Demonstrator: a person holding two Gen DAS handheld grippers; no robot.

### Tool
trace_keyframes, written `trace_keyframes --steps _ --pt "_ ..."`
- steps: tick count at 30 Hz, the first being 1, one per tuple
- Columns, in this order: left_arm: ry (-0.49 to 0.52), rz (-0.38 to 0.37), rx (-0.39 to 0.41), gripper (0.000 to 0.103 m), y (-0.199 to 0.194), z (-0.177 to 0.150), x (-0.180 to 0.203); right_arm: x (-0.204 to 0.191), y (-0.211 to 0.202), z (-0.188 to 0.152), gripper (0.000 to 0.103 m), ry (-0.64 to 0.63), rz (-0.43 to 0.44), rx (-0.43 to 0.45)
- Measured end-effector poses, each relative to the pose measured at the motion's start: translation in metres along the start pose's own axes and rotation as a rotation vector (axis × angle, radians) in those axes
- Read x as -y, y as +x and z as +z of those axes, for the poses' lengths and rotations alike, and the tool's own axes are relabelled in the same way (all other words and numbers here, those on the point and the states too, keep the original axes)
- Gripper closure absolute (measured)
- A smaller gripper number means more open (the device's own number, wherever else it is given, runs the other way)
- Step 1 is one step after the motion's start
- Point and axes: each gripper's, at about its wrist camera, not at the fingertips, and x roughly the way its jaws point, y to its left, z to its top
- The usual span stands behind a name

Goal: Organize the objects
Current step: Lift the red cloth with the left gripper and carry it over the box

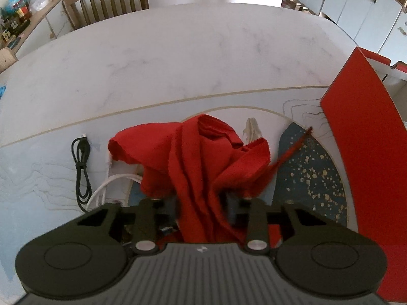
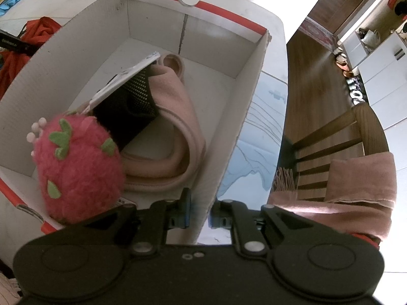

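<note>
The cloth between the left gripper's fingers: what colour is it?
Plain red. The cloth shows best in the left wrist view.

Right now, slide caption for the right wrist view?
Right claw clamps red-trimmed white cardboard box wall; pink strawberry plush inside.

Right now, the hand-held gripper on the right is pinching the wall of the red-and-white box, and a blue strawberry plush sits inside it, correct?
Not quite: the strawberry plush is pink with green leaves, not blue, as the right wrist view shows. The rest holds: the right hand-held gripper is pinching the wall of the red-and-white box, and the plush sits inside it.
</note>
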Motion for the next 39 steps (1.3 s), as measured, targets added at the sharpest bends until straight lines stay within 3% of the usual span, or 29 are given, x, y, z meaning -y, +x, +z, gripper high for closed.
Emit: trace_keyframes --steps 1,2,6,25,39 --pt "-0.002 0.000 0.008 0.075 -0.002 0.000 0.000 0.000 0.000 0.000 0.092 -0.001 -0.001 0.000" --pt "-0.002 0.003 0.016 0.084 -0.003 -0.001 -0.001 0.000 0.001 0.000 0.092 -0.002 -0.001 -0.001" --pt "-0.014 -0.008 0.047 0.092 -0.020 -0.002 -0.005 0.000 0.001 0.000 0.092 -0.003 -0.002 -0.002" --pt "0.004 -0.230 0.158 0.094 -0.168 0.021 0.015 -0.002 0.001 0.001 0.093 -0.025 0.001 -0.002" --pt "0.163 -0.387 0.264 0.094 -0.267 0.078 0.091 -0.002 0.001 0.000 0.093 -0.032 0.005 0.002"
